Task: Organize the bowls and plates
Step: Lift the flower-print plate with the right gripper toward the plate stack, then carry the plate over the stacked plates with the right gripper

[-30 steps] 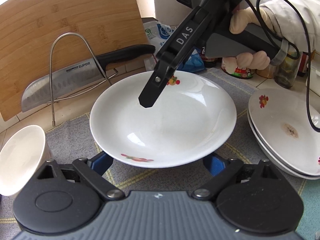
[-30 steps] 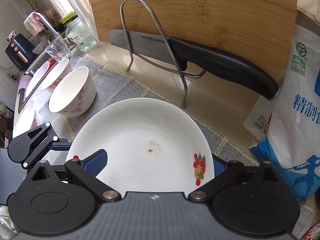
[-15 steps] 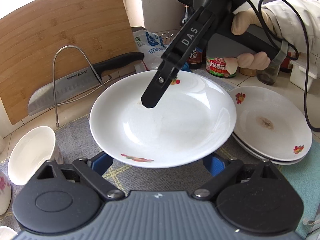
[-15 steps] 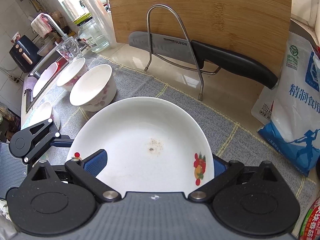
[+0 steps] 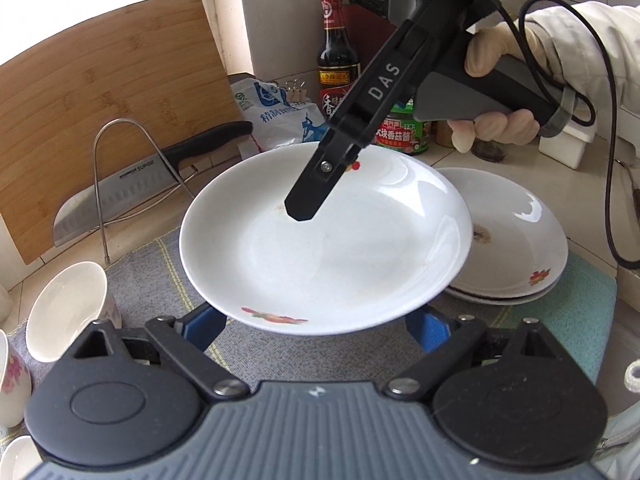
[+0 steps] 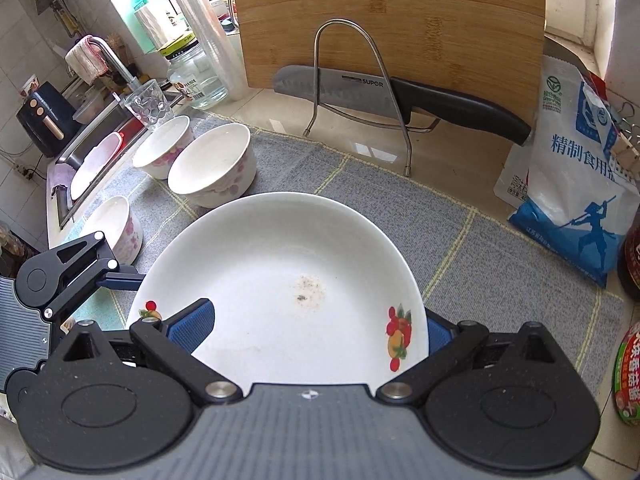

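Observation:
A white plate (image 5: 328, 248) with fruit decals hangs above the grey mat (image 6: 460, 240), carried between both grippers. My right gripper (image 6: 314, 326) clamps its rim: one blue pad (image 6: 192, 324) lies on the inner face, the other sits under the rim. In the left wrist view its upper finger (image 5: 308, 200) reaches over the plate from the far side. My left gripper (image 5: 314, 326) stands wide open, both fingers under the near rim, propping the plate. A stack of matching plates (image 5: 516, 240) lies to the right. Three bowls (image 6: 212, 168) stand to the left.
A knife (image 6: 400, 96) rests in a wire rack (image 6: 352, 80) against a bamboo board (image 6: 392, 12) at the back. A salt bag (image 6: 576, 168), a sauce bottle (image 5: 338, 56) and a jar (image 5: 404, 132) crowd the back right. A sink (image 6: 96, 152) lies far left.
Both grippers and the plate have risen and moved right together. The plate stack has come fully into the left wrist view, and more of the bowls show in the right wrist view.

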Action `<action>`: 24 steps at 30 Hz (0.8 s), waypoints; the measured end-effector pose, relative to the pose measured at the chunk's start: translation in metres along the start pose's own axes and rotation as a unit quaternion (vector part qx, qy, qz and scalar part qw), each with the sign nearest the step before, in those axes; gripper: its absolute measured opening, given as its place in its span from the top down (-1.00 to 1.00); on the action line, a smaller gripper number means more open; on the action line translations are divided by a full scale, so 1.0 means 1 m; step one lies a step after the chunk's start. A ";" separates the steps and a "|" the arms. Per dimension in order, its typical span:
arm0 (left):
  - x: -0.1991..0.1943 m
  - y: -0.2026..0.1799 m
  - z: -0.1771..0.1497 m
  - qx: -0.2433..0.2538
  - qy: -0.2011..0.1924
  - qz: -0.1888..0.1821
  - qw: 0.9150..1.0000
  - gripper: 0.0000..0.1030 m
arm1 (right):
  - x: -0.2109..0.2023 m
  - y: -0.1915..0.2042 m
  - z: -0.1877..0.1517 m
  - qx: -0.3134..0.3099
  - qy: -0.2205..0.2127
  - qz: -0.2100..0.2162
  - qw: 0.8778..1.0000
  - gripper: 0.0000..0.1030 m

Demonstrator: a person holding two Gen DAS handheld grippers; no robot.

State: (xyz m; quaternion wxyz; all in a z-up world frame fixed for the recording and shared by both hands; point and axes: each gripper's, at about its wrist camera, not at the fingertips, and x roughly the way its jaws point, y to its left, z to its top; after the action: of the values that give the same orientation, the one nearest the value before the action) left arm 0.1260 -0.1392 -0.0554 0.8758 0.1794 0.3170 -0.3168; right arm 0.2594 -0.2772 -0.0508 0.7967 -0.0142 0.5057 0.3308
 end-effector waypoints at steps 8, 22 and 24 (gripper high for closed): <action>-0.014 -0.024 0.002 0.023 -0.001 -0.018 1.000 -0.86 | -0.020 0.006 -0.027 0.021 -0.015 -0.011 1.000 -1.00; -0.014 -0.066 0.009 0.059 0.002 -0.067 0.996 -0.86 | -0.052 0.001 -0.083 0.071 -0.031 -0.041 0.996 -1.00; -0.013 -0.069 0.009 0.065 0.001 -0.074 0.995 -0.86 | -0.057 -0.001 -0.090 0.078 -0.034 -0.045 0.995 -1.00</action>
State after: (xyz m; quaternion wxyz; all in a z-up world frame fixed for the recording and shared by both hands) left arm 0.0759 -0.1893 -0.0475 0.8360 0.2129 0.3091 -0.4003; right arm 0.1729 -0.3390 -0.0487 0.8259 0.0367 0.5017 0.2545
